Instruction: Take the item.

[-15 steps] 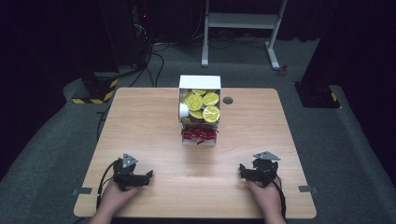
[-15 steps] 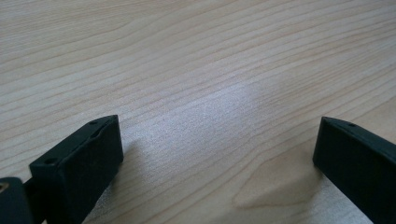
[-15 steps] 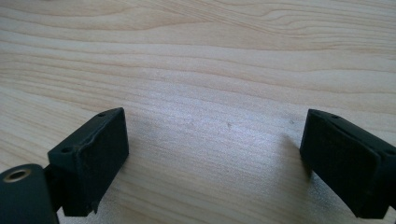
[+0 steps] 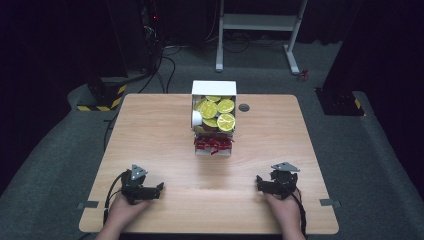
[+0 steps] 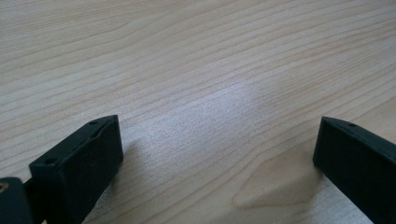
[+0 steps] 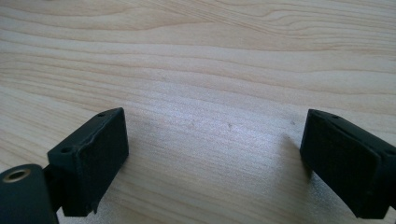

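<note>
A white box (image 4: 214, 88) stands at the far middle of the wooden table (image 4: 150, 130), packed with round yellow-green lids (image 4: 216, 111) and a white cup (image 4: 197, 118); red pieces (image 4: 213, 144) lie in its front part. My left gripper (image 4: 161, 187) rests near the front left edge, held by a hand. Its jaws stand wide apart over bare wood (image 5: 219, 116), so the left gripper (image 5: 215, 154) is open. My right gripper (image 4: 259, 182) rests near the front right edge. The right gripper (image 6: 215, 149) is open too, nothing between its jaws.
A small dark round grommet (image 4: 244, 107) sits in the table right of the box. Beyond the table are a white stand frame (image 4: 260, 30), cables on grey carpet and yellow-black striped bases (image 4: 105, 100). Bare wood lies between both grippers and the box.
</note>
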Tool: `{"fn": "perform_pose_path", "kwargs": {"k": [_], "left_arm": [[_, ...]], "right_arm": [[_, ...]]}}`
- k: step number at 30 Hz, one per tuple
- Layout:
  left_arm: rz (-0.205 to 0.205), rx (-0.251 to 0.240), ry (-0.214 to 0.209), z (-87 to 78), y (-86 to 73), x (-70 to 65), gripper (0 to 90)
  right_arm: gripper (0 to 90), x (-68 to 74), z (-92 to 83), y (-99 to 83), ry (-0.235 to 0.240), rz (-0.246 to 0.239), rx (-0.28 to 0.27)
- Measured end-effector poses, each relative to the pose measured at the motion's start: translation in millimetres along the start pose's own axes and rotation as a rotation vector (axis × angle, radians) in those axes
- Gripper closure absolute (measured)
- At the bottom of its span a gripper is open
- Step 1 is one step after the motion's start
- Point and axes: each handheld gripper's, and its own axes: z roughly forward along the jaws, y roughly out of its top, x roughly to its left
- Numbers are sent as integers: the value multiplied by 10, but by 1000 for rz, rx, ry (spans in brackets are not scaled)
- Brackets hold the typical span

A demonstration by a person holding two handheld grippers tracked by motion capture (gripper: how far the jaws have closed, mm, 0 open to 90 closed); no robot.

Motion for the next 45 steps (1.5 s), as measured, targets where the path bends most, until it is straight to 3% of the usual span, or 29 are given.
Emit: {"fn": "perform_pose_path", "kwargs": {"k": [7,11,24,36,45], "left_arm": [[0,0,-1,0,0,0,19],[-1,1,-1,-1,0,-1,19],[4,7,-1,-5,0,2,18],[-1,1,-1,0,0,-1,18],[5,6,1,-4,1,3,18]], "right_arm": [[102,21,-17,18,-5,-21,1],[122,56,-86,51,0,-50,-50],[109,167,-219,104,41,-81,-142],[109,358,-272,181,86,-120,-159],[110,493,-311,410,119,-145,-190]]}}
